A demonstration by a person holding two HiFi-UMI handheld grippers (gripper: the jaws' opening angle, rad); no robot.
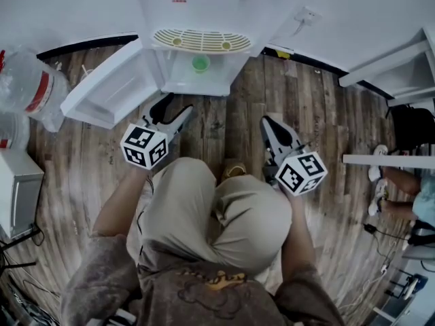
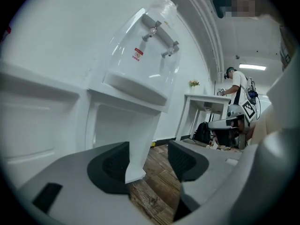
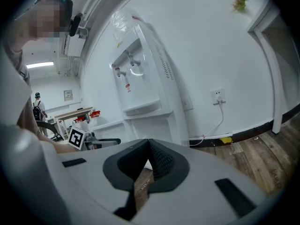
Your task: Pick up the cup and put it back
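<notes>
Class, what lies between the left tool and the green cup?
Head view: only bare wooden floor and the open cabinet's white base separate left tool and cup.

The water bottle (image 1: 30, 90) (left edge) is cut off; the cup (image 1: 200, 63) is a small green blur.

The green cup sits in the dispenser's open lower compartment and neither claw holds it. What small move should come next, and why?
Probably ease the left claw forward toward the green cup inside the open compartment of the dispenser. Its jaws stand apart with nothing between them, it sits short of the compartment beside the swung-out door, and the right claw is closed.
</notes>
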